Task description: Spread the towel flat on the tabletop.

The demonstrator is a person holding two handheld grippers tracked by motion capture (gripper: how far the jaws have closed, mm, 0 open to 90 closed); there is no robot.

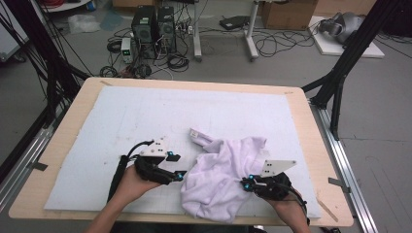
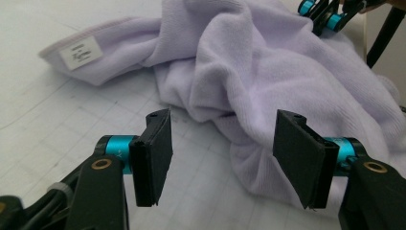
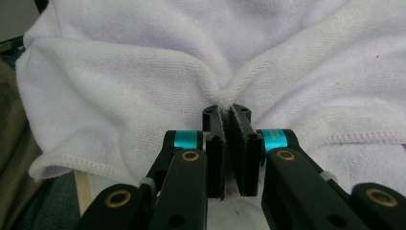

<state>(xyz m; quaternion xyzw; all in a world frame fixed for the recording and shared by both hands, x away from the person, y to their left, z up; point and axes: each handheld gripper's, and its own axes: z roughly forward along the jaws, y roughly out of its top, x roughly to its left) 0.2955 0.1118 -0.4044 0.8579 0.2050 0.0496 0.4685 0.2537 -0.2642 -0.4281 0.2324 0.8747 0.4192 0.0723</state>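
My right gripper (image 3: 228, 115) is clamped on a ridge of the lilac towel (image 1: 223, 170), which lies crumpled on the white mat (image 1: 121, 121) near the table's front edge. My left gripper (image 2: 222, 158) has its jaws apart, empty, just beside the towel's left edge. The nearest fold lies straight ahead, toward my right jaw; I judge it the next grab.

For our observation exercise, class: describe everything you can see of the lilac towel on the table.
The lilac towel is soft terry cloth with stitched hems and a white label sewn near one end. It lies crumpled in a heap on the white mat, near the table's front edge. The right hand-held gripper pinches a fold; the left hand-held gripper stands open beside it.
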